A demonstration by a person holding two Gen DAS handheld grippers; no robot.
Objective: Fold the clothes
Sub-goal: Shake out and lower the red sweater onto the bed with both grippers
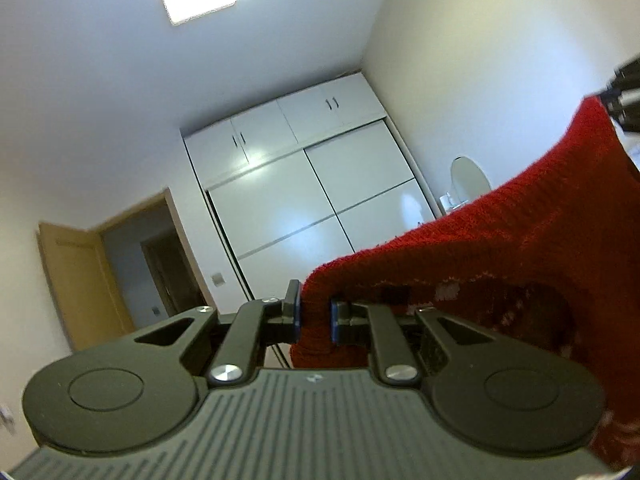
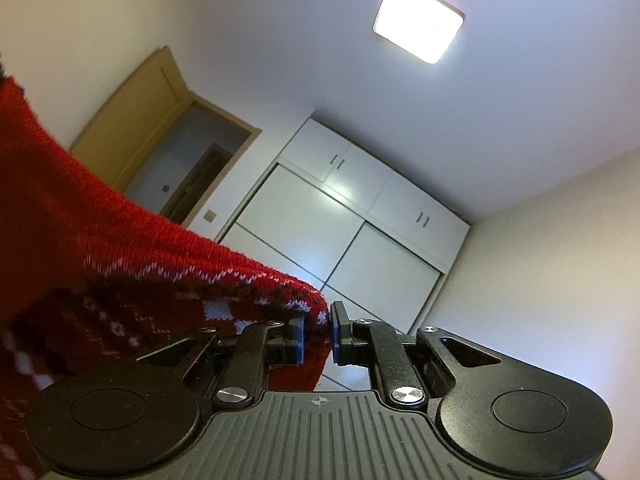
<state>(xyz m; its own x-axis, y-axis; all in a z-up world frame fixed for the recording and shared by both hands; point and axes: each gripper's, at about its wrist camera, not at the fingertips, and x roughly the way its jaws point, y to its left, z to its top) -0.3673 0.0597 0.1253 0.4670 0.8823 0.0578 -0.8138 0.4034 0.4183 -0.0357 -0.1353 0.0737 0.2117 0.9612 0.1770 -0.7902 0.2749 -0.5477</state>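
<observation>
**Red sweater held aloft between both grippers**

Red sweater (image 1: 500,248): knitted, with a band of white pattern and darker figures below it. It hangs in the air as a stretched span between the two grippers, against the walls and ceiling of the room; no tabletop or bed shows in either view.

Left gripper (image 1: 315,316): jaws pinching a folded edge of the knit, blue pads pressed on the cloth from both sides. From this grip the fabric runs up and to the right, rising to a corner at the right edge of the left wrist view, where a dark piece of hardware (image 1: 624,92) meets it. Blur there prevents saying what that piece is.

Right gripper (image 2: 317,330): jaws pinching another edge of the sweater (image 2: 120,248), narrow gap filled by red knit. Cloth spreads away to the left and fills the lower left of the right wrist view, white zigzag stitching visible near the grip.

Background, far side: white wardrobe (image 1: 304,184) with two large sliding panels and small upper doors with dark handles. Left of it, an open wooden door (image 1: 80,280) onto a dim hallway. Square ceiling lamp (image 2: 418,22) lit. A white oval object (image 1: 468,180) stands near the right wall, partly hidden behind the sweater.
</observation>
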